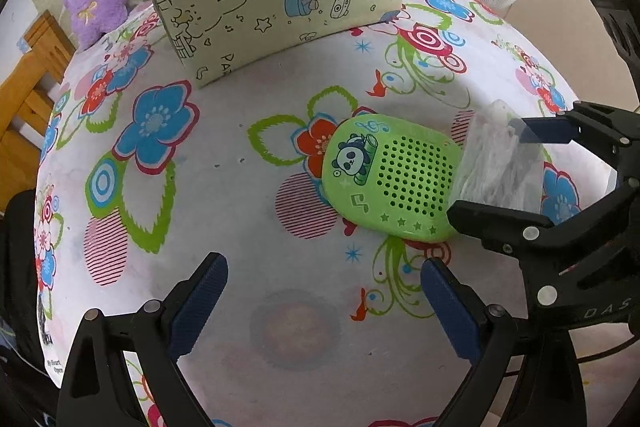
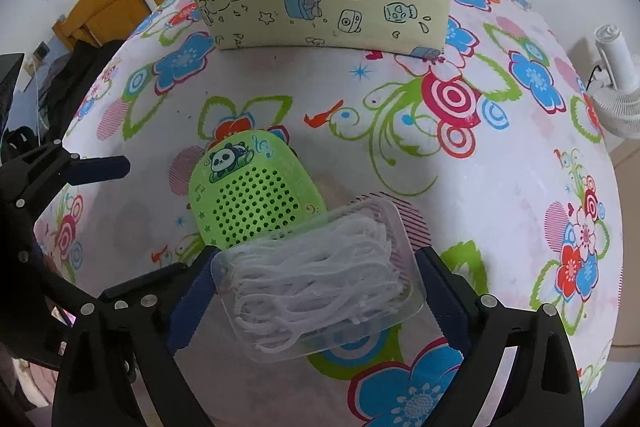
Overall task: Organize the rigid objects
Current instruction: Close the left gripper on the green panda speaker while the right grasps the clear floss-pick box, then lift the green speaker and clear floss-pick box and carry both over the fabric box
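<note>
Both wrist views look down closely, sharing the green case [image 1: 390,179] (opposite sides).

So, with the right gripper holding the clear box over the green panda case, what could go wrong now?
1. The right gripper clamps the clear plastic box of white floss picks only by its smooth sides; it might slip or tilt.
2. That box hangs partly over the green perforated panda case, so lowering it could knock the case.
3. The open left gripper waits close by; the two grippers might collide near the case.
</note>
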`<state>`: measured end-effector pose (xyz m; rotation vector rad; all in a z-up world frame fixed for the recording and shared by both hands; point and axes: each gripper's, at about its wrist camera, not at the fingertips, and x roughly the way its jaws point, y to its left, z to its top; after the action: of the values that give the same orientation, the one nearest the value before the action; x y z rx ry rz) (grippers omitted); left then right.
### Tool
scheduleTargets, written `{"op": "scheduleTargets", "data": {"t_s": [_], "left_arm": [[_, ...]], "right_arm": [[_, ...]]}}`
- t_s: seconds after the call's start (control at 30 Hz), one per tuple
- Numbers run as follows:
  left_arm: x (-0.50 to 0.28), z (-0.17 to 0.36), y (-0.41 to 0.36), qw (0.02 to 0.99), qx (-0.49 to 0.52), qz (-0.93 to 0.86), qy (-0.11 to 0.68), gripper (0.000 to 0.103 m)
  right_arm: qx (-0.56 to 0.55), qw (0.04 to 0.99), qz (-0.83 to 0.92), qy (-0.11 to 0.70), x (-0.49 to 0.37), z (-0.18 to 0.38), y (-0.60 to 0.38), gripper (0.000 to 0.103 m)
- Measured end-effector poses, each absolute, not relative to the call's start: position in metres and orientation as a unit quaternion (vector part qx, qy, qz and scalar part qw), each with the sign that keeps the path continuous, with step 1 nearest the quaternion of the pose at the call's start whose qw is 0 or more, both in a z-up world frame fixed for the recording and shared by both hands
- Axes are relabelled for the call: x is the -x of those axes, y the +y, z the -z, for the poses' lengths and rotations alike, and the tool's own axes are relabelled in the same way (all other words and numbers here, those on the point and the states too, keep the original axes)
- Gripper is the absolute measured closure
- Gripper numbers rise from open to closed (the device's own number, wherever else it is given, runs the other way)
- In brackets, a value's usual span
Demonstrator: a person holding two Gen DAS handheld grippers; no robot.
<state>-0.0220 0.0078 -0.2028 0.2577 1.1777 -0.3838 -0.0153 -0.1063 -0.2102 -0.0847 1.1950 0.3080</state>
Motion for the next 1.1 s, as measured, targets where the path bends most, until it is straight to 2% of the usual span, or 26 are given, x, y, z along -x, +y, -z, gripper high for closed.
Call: {"op": "scheduleTargets", "data": {"t_s": [0.53, 1.1], "left_arm": [[0.004, 0.202, -0.028, 0.802, -0.113, 0.207, 0.55, 0.005], [-0.01, 0.214, -0.059, 0.793, -0.162, 0.227, 0.542, 0.003]], "right_arm": [[0.033, 0.829, -0.093, 0.55, 0.006, 0.2, -0.148, 0.009], [0.005, 0.826, -0.063, 0.561, 0.004, 0.209, -0.18, 0.009]]}}
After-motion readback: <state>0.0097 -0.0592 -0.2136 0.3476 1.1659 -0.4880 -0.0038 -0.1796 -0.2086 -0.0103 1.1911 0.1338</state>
